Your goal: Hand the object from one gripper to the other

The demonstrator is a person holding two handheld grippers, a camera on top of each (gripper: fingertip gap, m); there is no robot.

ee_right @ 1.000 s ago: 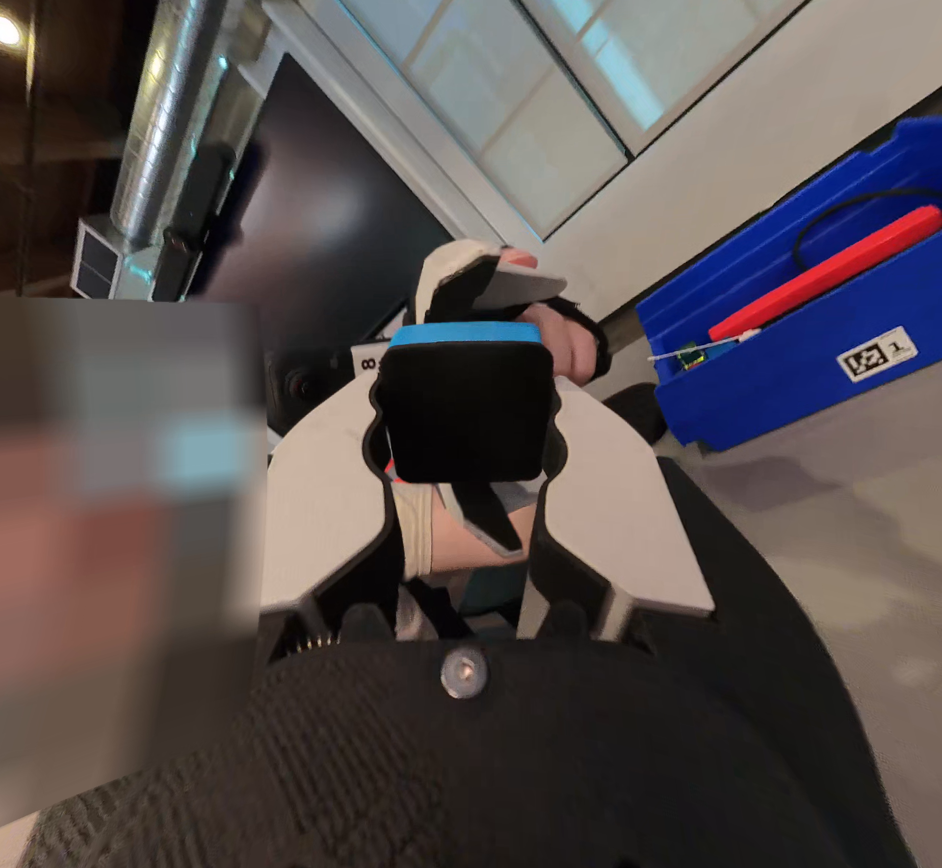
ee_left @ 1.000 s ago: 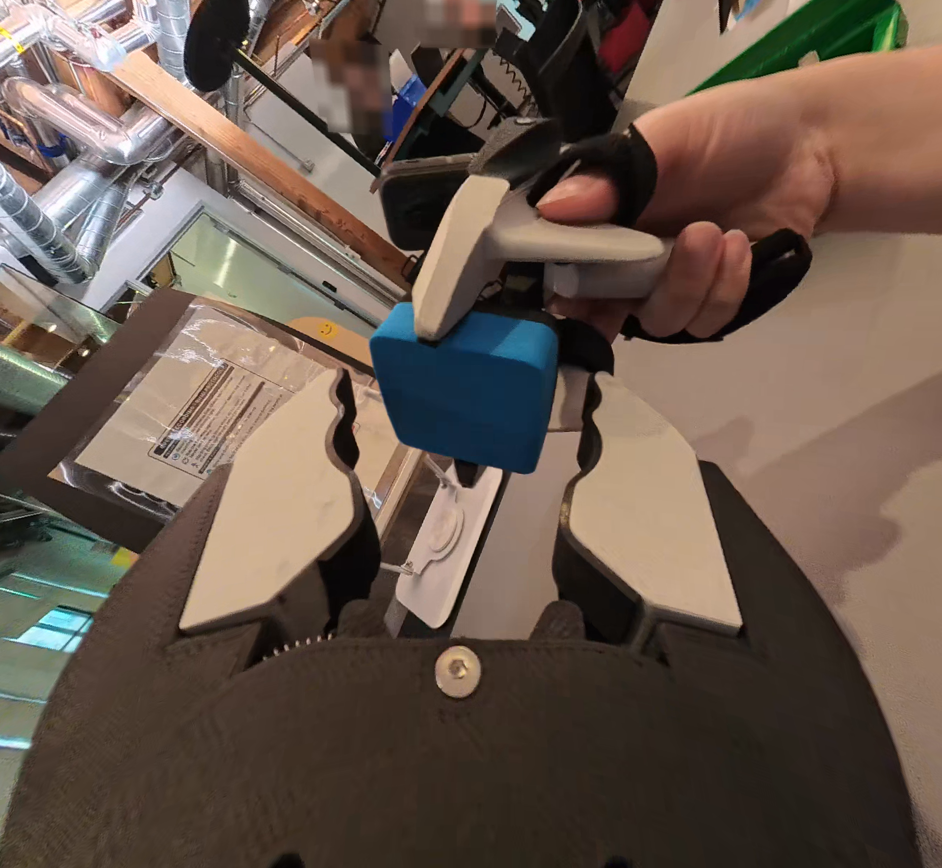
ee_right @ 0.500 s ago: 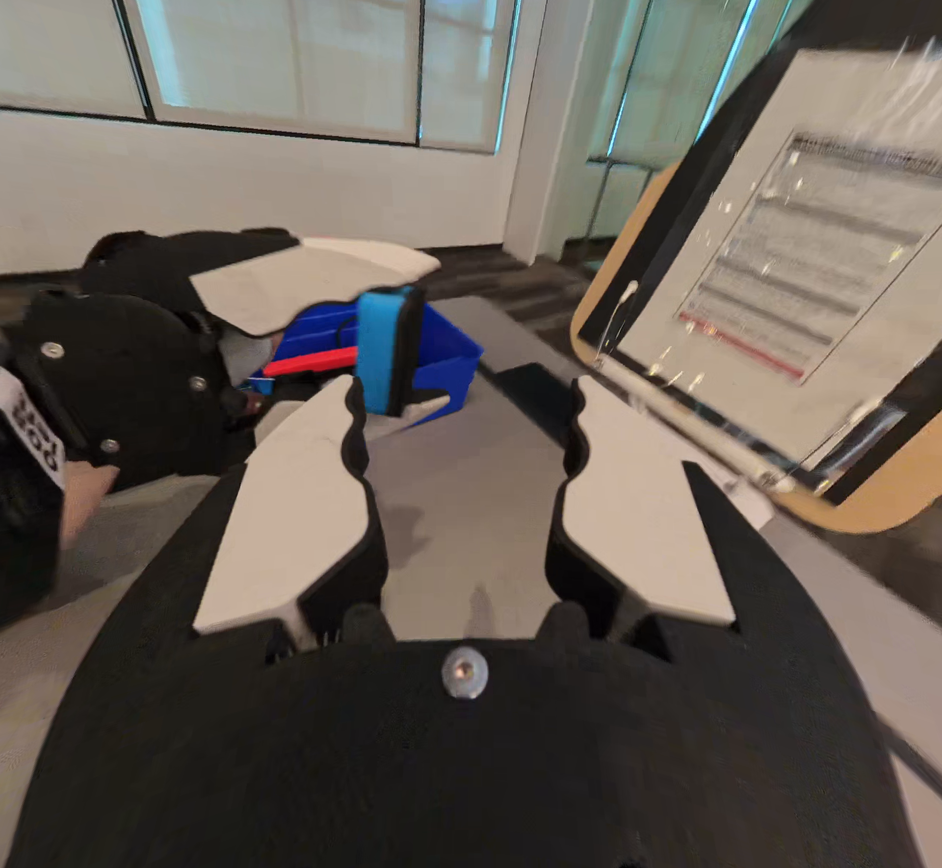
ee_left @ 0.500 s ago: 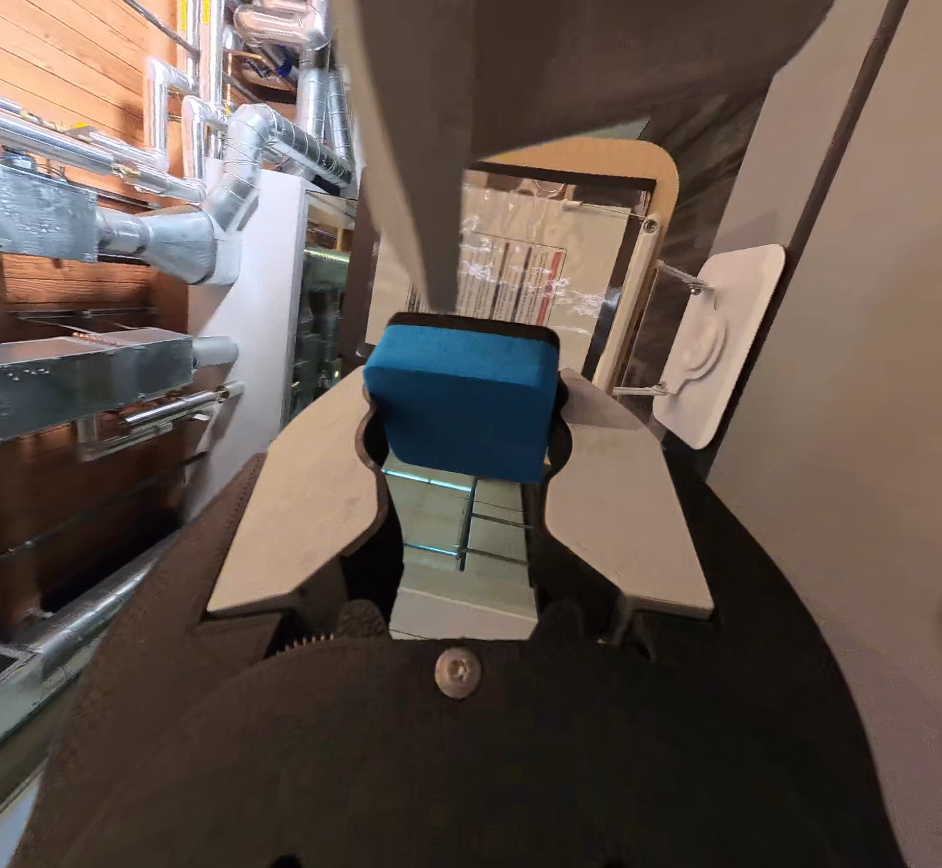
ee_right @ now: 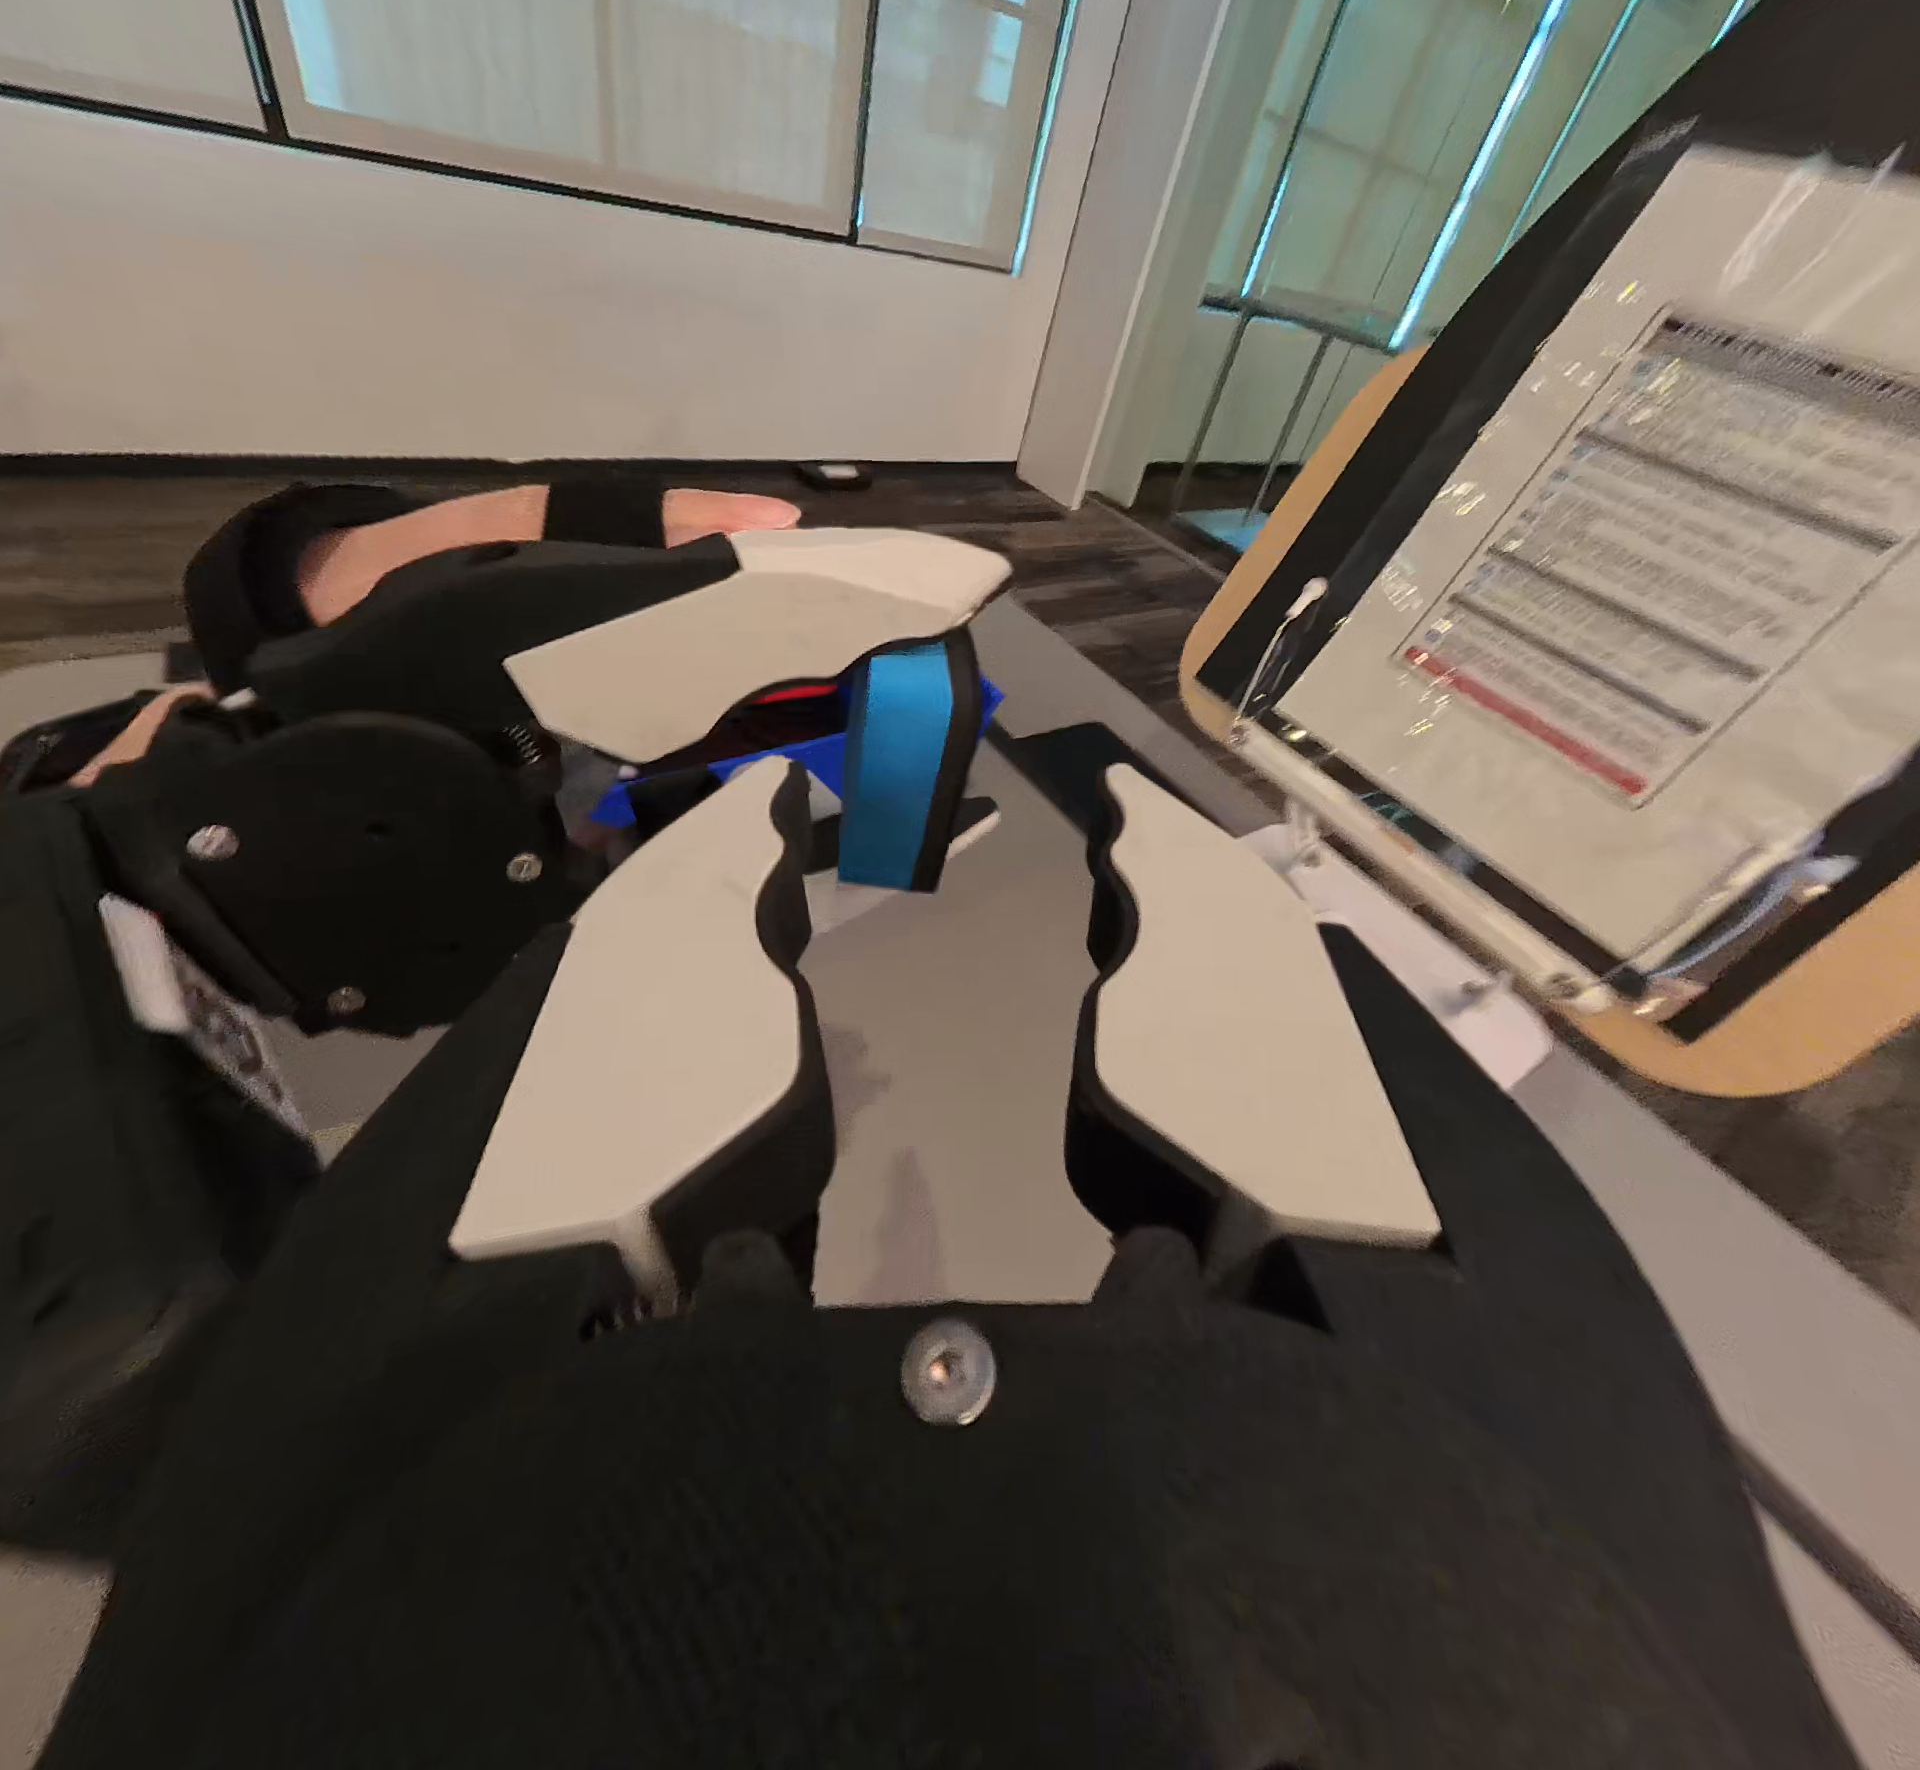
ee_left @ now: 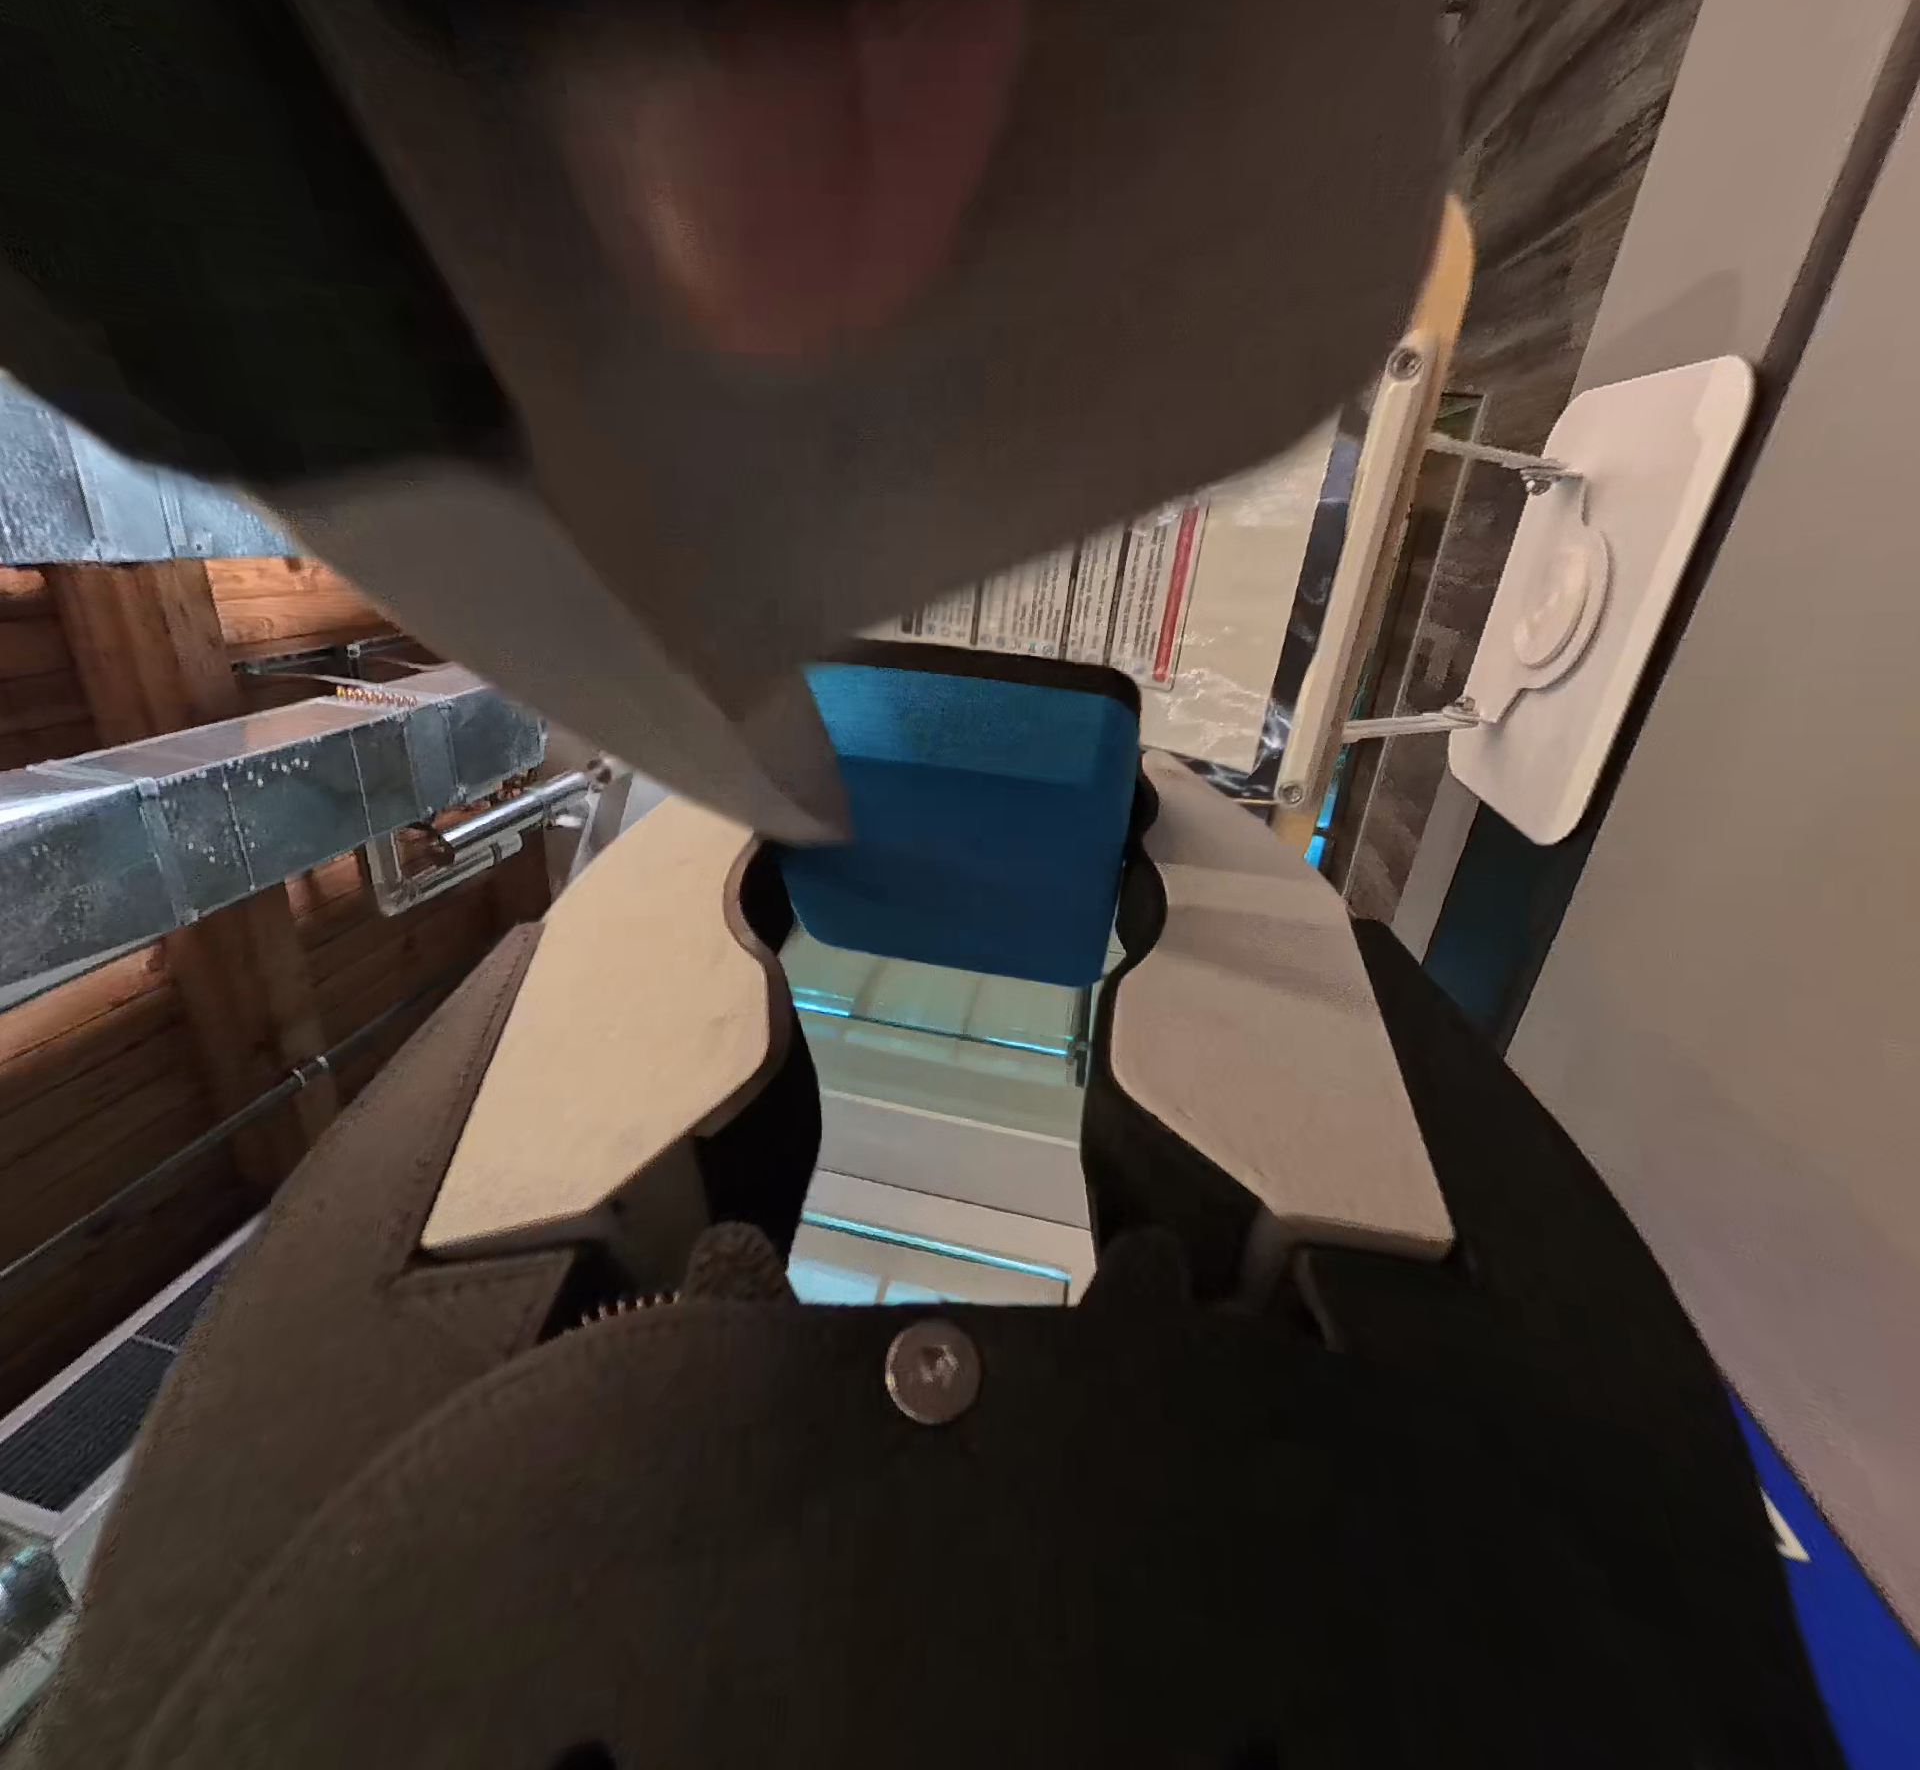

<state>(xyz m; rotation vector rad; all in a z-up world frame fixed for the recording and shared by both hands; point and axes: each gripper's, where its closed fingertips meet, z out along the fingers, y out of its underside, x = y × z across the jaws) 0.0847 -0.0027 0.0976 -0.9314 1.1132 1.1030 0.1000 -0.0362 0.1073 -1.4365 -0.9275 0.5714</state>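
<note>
The object is a blue foam block with a black face (ee_left: 987, 785). In the left wrist view my left gripper (ee_left: 945, 827) is shut on it, with the block upright between the fingertips. My right gripper (ee_left: 831, 318) looms blurred and very close above it, one finger overlapping the block's upper left corner. In the right wrist view my right gripper (ee_right: 948, 790) is open and empty. The block (ee_right: 894, 764) stands just beyond its fingertips. It is clamped by the left gripper, whose upper finger (ee_right: 769, 619) reaches in from the left.
A wood-edged sign board with a paper in a plastic sleeve (ee_right: 1662, 598) stands on the right, on the grey table (ee_right: 935, 1149). A blue bin (ee_right: 727, 775) lies behind the left gripper. A white bracket plate (ee_left: 1600, 598) and metal ducts (ee_left: 260, 816) show in the left wrist view. There is about 4 centimetres between the tips of the two grippers.
A second ago the right gripper held the block between the left's open fingers. The left closed on it, the right let go and drew back. It now hangs closer above the left.
</note>
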